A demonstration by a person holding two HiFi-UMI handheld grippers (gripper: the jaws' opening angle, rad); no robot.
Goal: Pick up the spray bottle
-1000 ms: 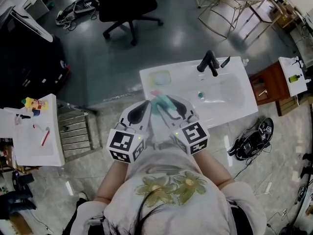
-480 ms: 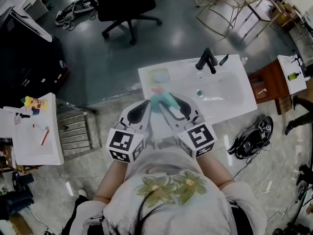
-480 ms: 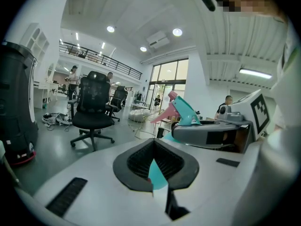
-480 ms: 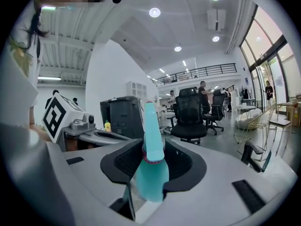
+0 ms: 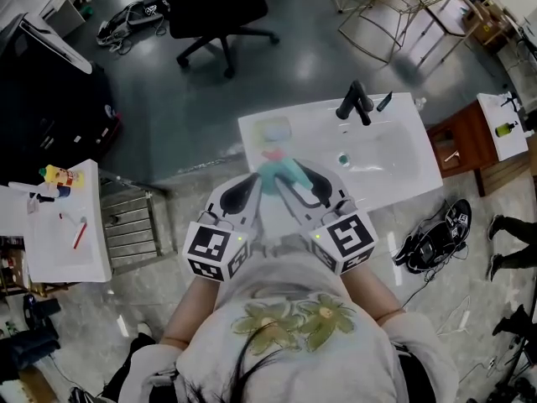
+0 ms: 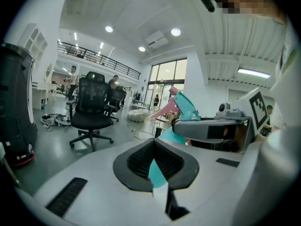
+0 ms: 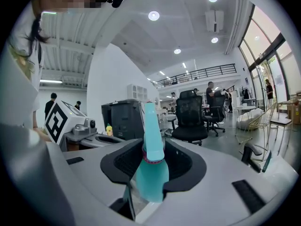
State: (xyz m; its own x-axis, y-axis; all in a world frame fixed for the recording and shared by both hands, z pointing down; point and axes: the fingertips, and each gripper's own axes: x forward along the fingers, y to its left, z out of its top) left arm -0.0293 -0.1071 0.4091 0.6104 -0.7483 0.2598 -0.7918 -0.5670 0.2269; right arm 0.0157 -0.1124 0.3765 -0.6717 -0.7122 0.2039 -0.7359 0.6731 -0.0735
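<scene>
The teal spray bottle [image 5: 282, 173], with a pink trigger and a pink ring at its neck, hangs above the near edge of the white sink counter [image 5: 403, 187]. My right gripper [image 5: 307, 185] is shut on the spray bottle; in the right gripper view its neck [image 7: 153, 145] stands upright between the dark pads. My left gripper [image 5: 245, 191] sits close on the bottle's left, open. In the left gripper view a strip of teal shows in the gap of the left gripper [image 6: 155, 167], and the bottle's head [image 6: 186, 108] rises above the right gripper [image 6: 207, 128].
A black faucet [image 5: 356, 104] stands at the back of the basin. A white shelf with small items [image 5: 59, 233] and a metal rack [image 5: 130, 225] are at left. An office chair [image 5: 218, 7], a wire frame [image 5: 403, 15], a wooden stand [image 5: 461, 141] and floor cables [image 5: 436, 242] surround the counter.
My right gripper has risen a little with the spray bottle in it. The left gripper has stayed in place.
</scene>
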